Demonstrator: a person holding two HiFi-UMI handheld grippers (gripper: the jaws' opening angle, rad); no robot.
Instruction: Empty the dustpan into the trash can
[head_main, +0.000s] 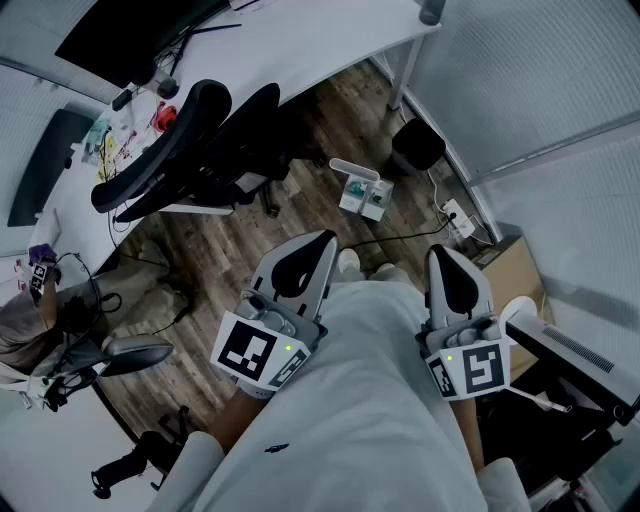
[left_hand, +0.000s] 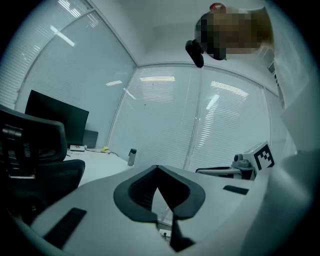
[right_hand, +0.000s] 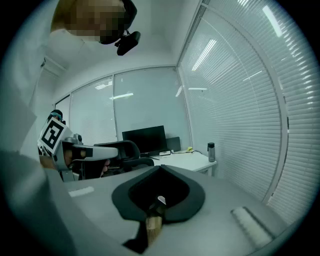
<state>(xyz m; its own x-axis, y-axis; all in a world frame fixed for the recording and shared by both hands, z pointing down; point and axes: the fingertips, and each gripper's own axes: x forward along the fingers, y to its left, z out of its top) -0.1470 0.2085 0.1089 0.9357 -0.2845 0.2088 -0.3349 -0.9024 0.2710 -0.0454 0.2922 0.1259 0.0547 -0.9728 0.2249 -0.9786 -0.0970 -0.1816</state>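
A white dustpan (head_main: 361, 188) with green and white bits in it lies on the wood floor ahead of my feet. Just beyond it to the right stands a round black trash can (head_main: 417, 146). I hold both grippers close to my body, well short of the dustpan. The left gripper (head_main: 322, 240) is shut with nothing between its jaws, and so is the right gripper (head_main: 440, 252). In the left gripper view the left gripper (left_hand: 157, 168) points at blinds and the desk. The right gripper view shows the right gripper (right_hand: 161, 168) empty too. Neither of these two views shows the dustpan or the can.
A black office chair (head_main: 200, 150) stands at the white desk (head_main: 320, 50) to the left of the dustpan. A power strip (head_main: 455, 218) with cables lies by the right wall, and a cardboard box (head_main: 512, 268) sits near my right gripper. A bottle (right_hand: 211, 151) stands on the desk.
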